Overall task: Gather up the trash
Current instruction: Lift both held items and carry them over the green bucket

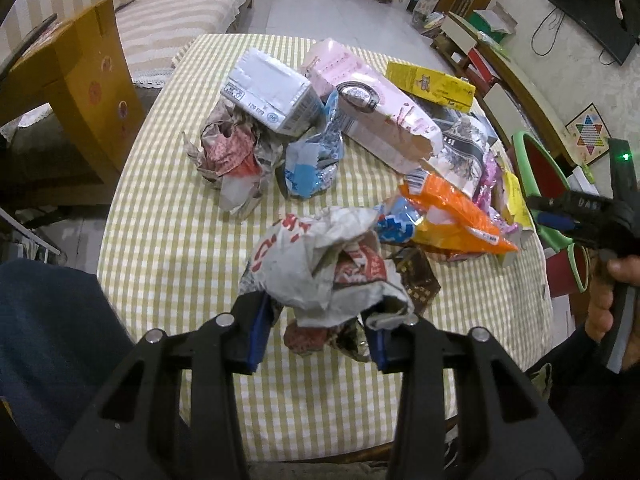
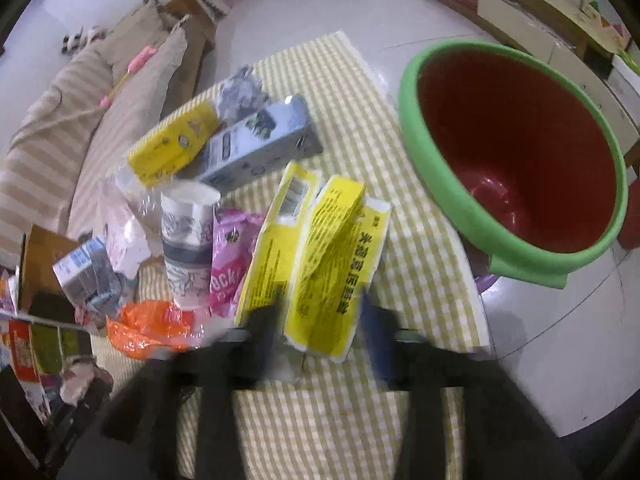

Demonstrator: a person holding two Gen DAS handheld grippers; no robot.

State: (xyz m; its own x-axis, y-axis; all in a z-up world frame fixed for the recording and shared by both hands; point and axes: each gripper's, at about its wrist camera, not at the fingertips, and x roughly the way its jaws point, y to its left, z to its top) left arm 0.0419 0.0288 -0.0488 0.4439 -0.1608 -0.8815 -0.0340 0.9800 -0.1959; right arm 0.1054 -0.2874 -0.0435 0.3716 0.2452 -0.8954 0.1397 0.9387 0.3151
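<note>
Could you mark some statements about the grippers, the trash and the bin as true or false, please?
1. The left gripper is shut on a crumpled paper wad. True.
2. The right gripper is clamped on the paper cup. False: its jaws stand open astride a yellow packet.
3. The bin is red inside with a green rim. True.
4. The bin already holds trash. False: no trash shows inside it.
5. The tablecloth is plain white. False: it is yellow-and-white checked.
</note>
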